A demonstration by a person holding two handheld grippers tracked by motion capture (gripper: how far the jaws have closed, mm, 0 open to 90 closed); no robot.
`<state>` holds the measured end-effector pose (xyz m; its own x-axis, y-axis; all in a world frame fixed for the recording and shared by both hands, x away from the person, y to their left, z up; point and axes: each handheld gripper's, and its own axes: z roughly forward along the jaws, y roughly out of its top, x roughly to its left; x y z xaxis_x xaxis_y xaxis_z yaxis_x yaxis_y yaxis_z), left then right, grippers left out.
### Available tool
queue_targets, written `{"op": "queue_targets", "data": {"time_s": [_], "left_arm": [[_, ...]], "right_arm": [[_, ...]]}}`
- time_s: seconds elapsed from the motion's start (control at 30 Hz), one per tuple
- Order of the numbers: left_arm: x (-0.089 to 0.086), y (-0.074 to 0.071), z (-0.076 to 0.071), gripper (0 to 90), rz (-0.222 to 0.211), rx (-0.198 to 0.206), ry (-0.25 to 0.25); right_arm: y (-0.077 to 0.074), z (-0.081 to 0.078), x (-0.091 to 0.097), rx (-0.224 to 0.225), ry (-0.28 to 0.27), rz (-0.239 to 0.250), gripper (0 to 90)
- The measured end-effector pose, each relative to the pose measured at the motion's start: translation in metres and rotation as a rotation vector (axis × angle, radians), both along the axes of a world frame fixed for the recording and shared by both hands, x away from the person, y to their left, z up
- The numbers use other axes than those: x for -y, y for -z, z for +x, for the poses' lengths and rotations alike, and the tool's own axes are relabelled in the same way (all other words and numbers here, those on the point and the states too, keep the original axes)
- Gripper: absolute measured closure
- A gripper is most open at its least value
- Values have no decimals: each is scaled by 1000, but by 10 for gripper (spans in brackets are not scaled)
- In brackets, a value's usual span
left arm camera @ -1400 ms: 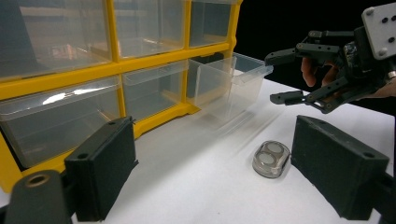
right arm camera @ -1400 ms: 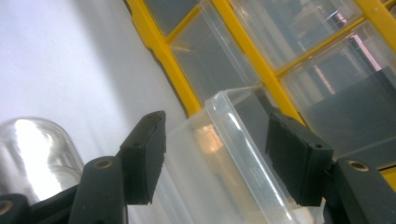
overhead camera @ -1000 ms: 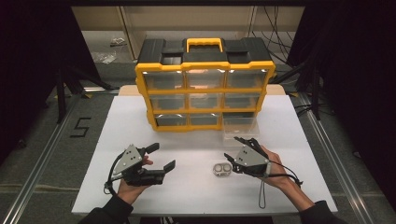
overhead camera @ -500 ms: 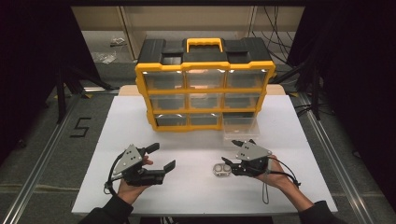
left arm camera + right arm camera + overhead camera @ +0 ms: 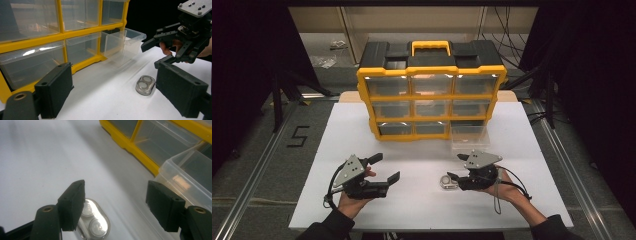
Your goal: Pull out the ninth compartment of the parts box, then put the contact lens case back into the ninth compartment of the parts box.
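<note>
Black pads of my right gripper (image 5: 453, 180) stand wide, nothing pressed between them, and compared with a second ago they have swung down and in on the small clear case (image 5: 445, 181), which lies flat on the white table (image 5: 422, 210) just at their tips. My left gripper (image 5: 387, 169) hangs open and idle, well to the side. With the clear drawer (image 5: 469, 135) pulled out of the yellow organizer (image 5: 432, 75) just behind, I judge the pick-up comes next.
</note>
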<state>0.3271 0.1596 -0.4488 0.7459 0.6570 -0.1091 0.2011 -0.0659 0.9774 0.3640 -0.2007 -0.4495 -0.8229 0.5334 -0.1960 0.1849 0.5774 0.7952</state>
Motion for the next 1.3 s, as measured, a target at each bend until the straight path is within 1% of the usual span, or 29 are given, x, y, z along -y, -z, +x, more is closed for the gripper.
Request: {"op": "queue_targets", "data": {"time_s": [0.4,0.6,0.83,1.03,1.3], "left_arm": [[1,0,1,135,-3,-4,0],[1,1,2,135,0,-4,1],[3,2,3,135,2,-11,0],[3,1,2,135,7,-7,5],[3,1,1,135,6,-6,5]], "right_arm": [[4,3,-2,-75,-22,-6,310],[9,3,-4,-105,-43,-36,307],[12,5,-4,-130,-49,-46,296],[14,5,-5,-140,-56,-65,292],[16,6,-7,-147,-64,-77,292]]}}
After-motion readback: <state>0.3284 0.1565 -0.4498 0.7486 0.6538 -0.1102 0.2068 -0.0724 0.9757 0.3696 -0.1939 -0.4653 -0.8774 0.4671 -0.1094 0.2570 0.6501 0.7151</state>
